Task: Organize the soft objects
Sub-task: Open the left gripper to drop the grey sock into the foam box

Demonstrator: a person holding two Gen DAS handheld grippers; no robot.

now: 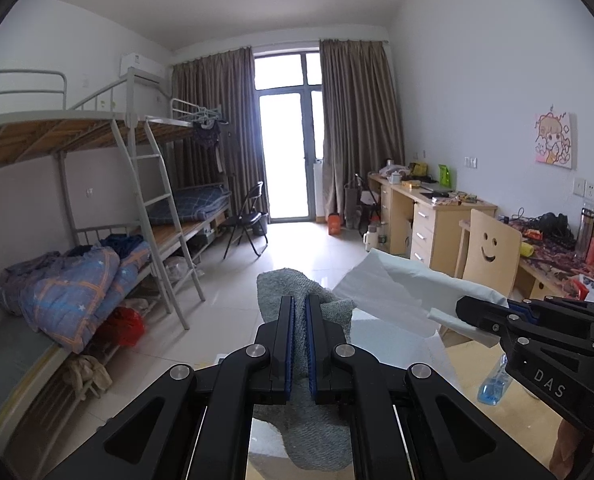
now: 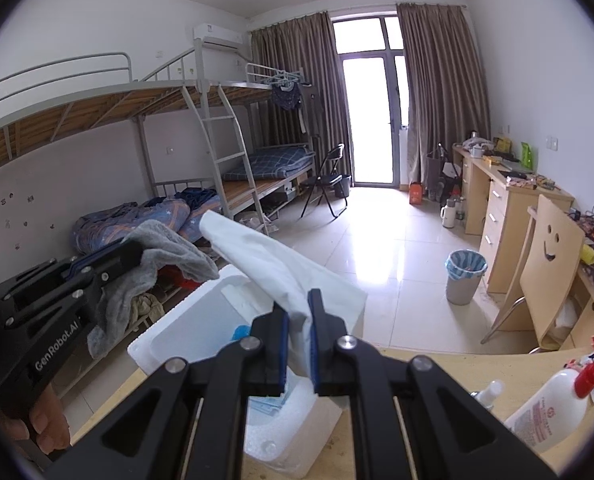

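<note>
Filling the left wall, a bunk bed (image 2: 145,128) is seen with a blue quilt (image 2: 137,220) bunched on the lower bunk. Desks (image 2: 509,204) are lined along the right wall, with a smiley-face chair (image 2: 553,256) beside them and a bin (image 2: 465,276) on the floor near the drawers. A white foam box (image 2: 201,320) is set at the near table edge, open side up, with something blue inside; not clear what. A white cloth (image 2: 281,264) is held over the box by the right gripper (image 2: 297,344), its jaws closed down on the cloth's lower part, the rest standing up and left. A gray towel (image 1: 293,292) is pinched by the left gripper (image 1: 300,344), jaws nearly together on the fabric, towel draped above and below the fingers, up in the air just left of the white cloth. A white bottle (image 2: 553,404) with a red trigger is laid on the table at right. A small blue-liquid bottle (image 1: 495,384) is seen under the right gripper.
</note>
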